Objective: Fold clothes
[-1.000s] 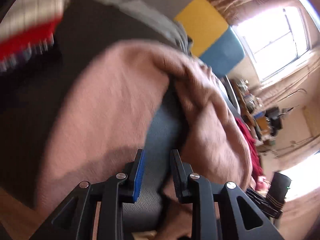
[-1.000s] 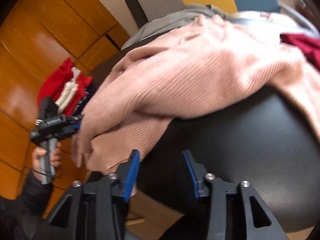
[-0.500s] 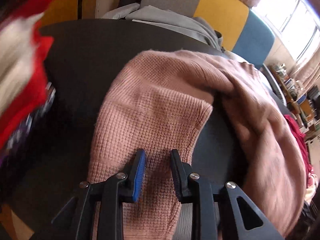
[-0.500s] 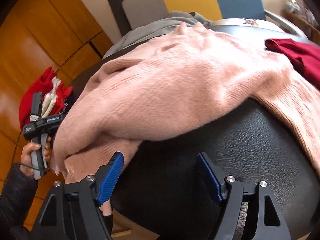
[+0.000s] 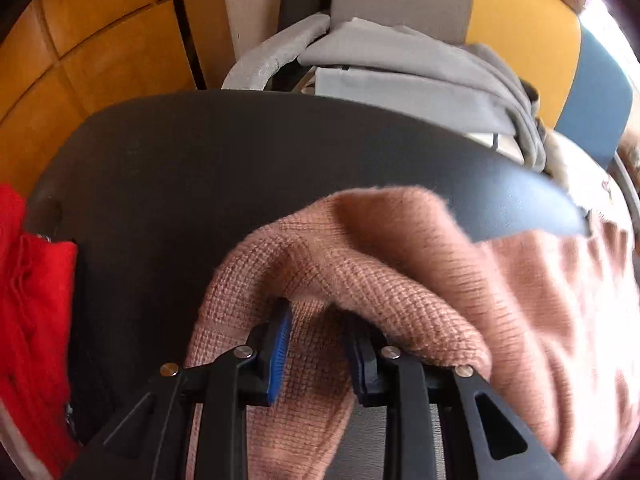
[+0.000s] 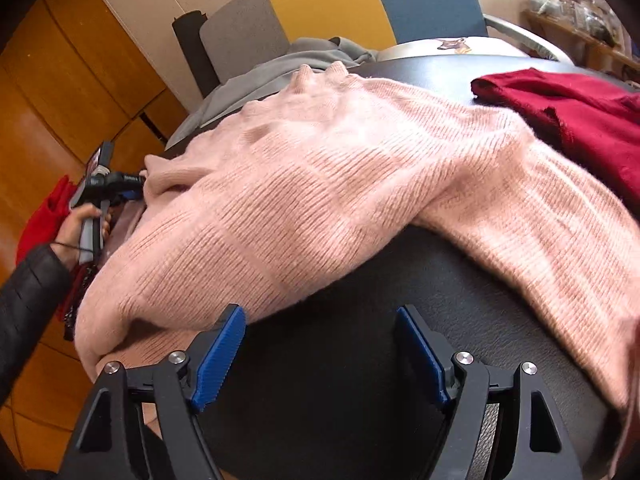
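Observation:
A pink knit sweater [image 6: 312, 184] lies spread over a round black table [image 6: 360, 360]. My left gripper [image 5: 316, 328] has its jaws pushed into a bunched fold of the sweater [image 5: 380, 280] at its left edge, cloth draped over and between the fingers; it also shows in the right wrist view [image 6: 132, 188], held by a hand at the sweater's far left. My right gripper [image 6: 320, 344] is wide open and empty above the bare table, its left finger [image 6: 224, 336] beside the sweater's near hem.
A dark red garment [image 6: 568, 108] lies at the table's right. Bright red clothes [image 5: 32, 300] sit at the left edge. Grey clothes [image 5: 400, 68] are piled on a chair behind the table. Wooden panels [image 5: 100, 40] stand at the left.
My left gripper has pushed forward into the sweater edge, which now bunches over its fingers. My right gripper has opened wider and drawn nearer to the hem.

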`<state>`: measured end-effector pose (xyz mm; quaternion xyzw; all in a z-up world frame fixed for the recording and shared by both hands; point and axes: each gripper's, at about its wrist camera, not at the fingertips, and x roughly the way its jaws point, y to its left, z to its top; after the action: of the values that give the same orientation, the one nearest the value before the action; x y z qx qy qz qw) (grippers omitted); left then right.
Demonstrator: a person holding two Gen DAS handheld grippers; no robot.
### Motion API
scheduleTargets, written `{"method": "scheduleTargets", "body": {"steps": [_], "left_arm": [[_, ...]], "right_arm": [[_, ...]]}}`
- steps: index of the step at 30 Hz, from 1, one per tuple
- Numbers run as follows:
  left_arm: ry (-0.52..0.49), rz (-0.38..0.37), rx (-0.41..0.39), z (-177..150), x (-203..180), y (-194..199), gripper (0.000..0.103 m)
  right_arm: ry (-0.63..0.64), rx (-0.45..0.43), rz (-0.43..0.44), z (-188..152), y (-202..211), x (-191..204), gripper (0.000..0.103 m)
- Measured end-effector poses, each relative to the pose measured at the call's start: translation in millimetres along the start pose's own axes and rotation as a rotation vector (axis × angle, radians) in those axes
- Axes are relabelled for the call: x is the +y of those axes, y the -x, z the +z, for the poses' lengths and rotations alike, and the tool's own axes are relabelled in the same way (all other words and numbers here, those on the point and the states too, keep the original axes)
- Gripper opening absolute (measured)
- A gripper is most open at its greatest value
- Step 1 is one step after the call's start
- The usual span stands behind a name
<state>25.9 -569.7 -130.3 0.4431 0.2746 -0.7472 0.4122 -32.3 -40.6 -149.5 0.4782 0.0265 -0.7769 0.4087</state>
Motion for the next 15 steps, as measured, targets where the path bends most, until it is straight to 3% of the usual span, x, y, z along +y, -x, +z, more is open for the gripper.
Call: {"method": "scheduleTargets", "body": {"steps": [3, 8, 10, 14, 15], "left_arm": [[-0.004, -0.101, -0.056, -25.3, -0.2, 24.0, 0.024], [-0.016, -0.281, -0.027, -83.9, -0.1, 50.1, 0.024], [-0.036, -0.364, -0.031, -111.5, 1.0, 65.8, 0.025], [-0.04, -0.461, -0.05, -154.5, 8.3, 86.4, 0.026], [-0.033, -0.477, -0.045, -163.9, 10.4, 88.0, 0.028]], "right_arm": [[0.029, -0.047, 0.045, 4.6, 11.3, 11.1, 0.079], [0.055, 0.004, 0.313, 2.6, 16.5, 52.7, 0.091], [-0.01, 0.061, 0.45, -4.7, 9.9, 62.0, 0.096], [-0.185, 0.122, 0.56, -28.4, -8.6, 66.1, 0.098], [-0.221, 0.127, 0.539, -33.5, -13.2, 65.2, 0.098]]}}
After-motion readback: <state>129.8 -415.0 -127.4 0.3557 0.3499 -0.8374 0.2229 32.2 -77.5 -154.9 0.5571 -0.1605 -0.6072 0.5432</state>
